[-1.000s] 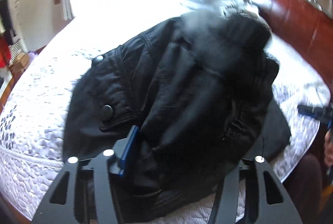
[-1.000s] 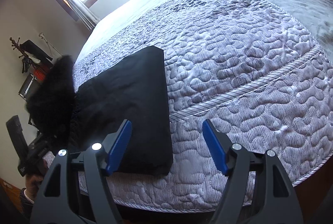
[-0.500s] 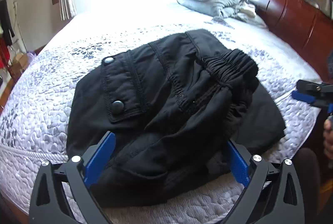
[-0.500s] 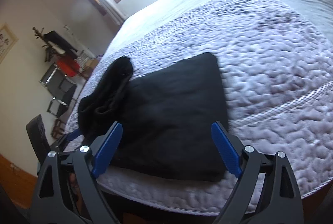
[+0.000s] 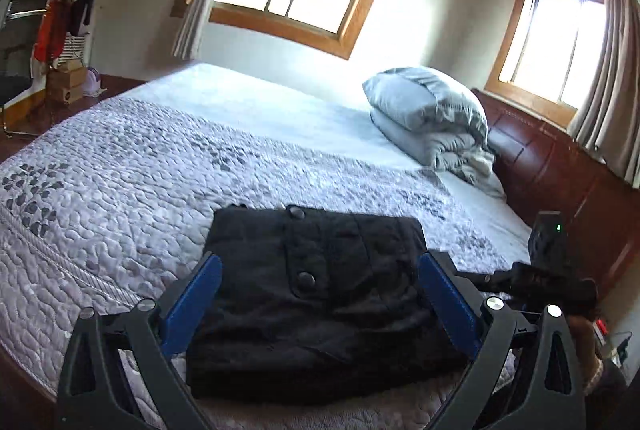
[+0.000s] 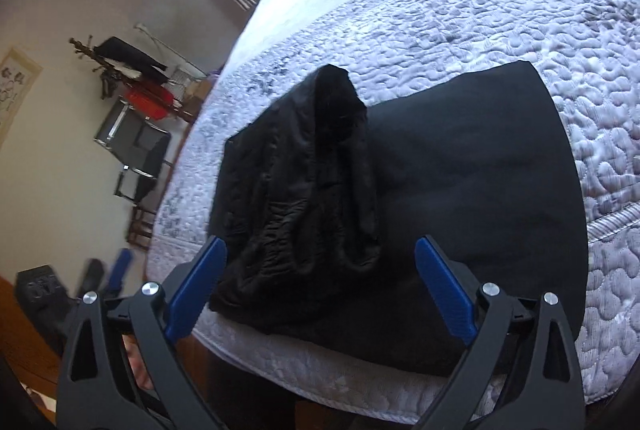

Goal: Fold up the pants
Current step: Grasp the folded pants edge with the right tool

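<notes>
Black pants [image 5: 304,330] lie folded in a compact stack on the quilted bed [image 5: 120,190] near its front edge, a two-button pocket flap facing up. My left gripper [image 5: 320,258] hovers in front of them, open wide, blue pads clear of the cloth. In the right wrist view the pants [image 6: 460,158] show a flat lower layer with a bunched, ridged waistband part [image 6: 332,150] on top. My right gripper [image 6: 320,242] hangs over the bed's edge with its jaws opening; the cloth shows in the gap, untouched by the pads. Each gripper shows at the edge of the other's view.
A folded grey duvet [image 5: 432,118] sits by the dark wooden headboard [image 5: 560,170] at the right. A coat rack [image 5: 72,10] and boxes stand by the far left wall. A metal-framed chair [image 6: 136,150] stands beside the bed.
My left gripper let go of the pants, opened wide and drew back and up. The lifted, bunched pants came down into a folded stack. My right gripper's jaws widened as it swung toward the pants.
</notes>
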Demonstrator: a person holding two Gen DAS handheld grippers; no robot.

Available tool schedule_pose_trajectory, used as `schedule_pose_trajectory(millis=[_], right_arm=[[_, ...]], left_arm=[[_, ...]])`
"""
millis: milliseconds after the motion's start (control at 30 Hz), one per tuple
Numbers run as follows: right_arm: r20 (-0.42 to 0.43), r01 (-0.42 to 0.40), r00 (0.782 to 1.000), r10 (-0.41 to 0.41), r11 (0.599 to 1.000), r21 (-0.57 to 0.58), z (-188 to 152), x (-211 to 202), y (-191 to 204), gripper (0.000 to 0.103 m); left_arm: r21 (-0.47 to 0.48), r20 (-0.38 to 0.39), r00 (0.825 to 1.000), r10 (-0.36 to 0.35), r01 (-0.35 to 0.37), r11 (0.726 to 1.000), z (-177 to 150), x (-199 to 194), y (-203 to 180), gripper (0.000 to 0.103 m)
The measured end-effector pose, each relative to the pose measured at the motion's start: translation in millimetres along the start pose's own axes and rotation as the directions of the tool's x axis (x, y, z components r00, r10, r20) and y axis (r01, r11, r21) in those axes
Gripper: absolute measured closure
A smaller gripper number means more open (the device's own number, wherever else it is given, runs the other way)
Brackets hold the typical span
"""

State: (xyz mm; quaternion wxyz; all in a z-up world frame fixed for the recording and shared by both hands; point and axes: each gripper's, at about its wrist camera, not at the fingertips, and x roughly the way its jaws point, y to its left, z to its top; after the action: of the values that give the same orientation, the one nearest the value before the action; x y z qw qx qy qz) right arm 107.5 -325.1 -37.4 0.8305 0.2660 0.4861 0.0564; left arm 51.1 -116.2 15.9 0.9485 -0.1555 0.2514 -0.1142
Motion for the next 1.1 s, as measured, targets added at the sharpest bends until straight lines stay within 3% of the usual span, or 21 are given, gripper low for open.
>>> schedule_pose_trajectory(millis=[133,200,333,433,533,733,800,833,867,967,1100], right_arm=[[-0.047,0.019,0.999,-0.021,0.999,-0.029,-6,14,-1,0.008],[-0.07,0.02,0.997,-0.024,0.999,-0.051,-7,23,1,0.008],[-0.1,0.021,0.995,-0.028,0.998,-0.067,-8,37,4,0.007],[-0.113,-0.033,0.993,0.027,0.998,-0.056,-6,44,8,0.007],[-0.117,-0.057,0.992,0.054,0.998,-0.025,-3,50,10,0.005],[-0.095,-0.083,0.992,0.083,0.997,0.0,2,52,9,0.006],[-0.083,-0.08,0.993,0.08,0.997,-0.002,2,50,7,0.014],[-0.073,-0.069,0.995,0.068,0.998,-0.009,2,48,6,0.027],[-0.067,-0.047,0.997,0.046,0.999,-0.012,3,47,5,0.038],[-0.065,-0.066,0.996,0.067,0.998,0.008,3,44,-4,0.047],[-0.058,-0.085,0.995,0.085,0.996,0.001,4,39,-8,0.061]], left_arm=[[0.041,0.14,0.989,0.05,-0.056,0.998,2,-24,10,0.004],[0.072,0.176,0.984,0.032,-0.045,0.996,4,-35,14,0.004],[0.098,0.291,0.956,0.019,-0.049,0.994,6,-58,18,0.004],[0.076,0.329,0.944,0.013,-0.04,0.996,10,-61,17,0.004],[0.057,0.272,0.962,0.001,-0.017,0.998,19,-48,14,0.004],[0.007,0.159,0.985,0.072,-0.074,0.997,13,-19,23,0.004],[-0.03,0.095,0.989,0.111,-0.108,0.994,10,-6,33,0.004],[-0.055,0.049,0.99,0.134,-0.131,0.99,6,2,42,0.004],[-0.075,0.01,0.989,0.15,-0.149,0.986,4,11,45,0.004],[-0.155,-0.128,0.98,0.152,-0.171,0.973,-9,38,67,0.004],[-0.248,-0.304,0.948,0.094,-0.174,0.953,-30,70,91,0.004]])
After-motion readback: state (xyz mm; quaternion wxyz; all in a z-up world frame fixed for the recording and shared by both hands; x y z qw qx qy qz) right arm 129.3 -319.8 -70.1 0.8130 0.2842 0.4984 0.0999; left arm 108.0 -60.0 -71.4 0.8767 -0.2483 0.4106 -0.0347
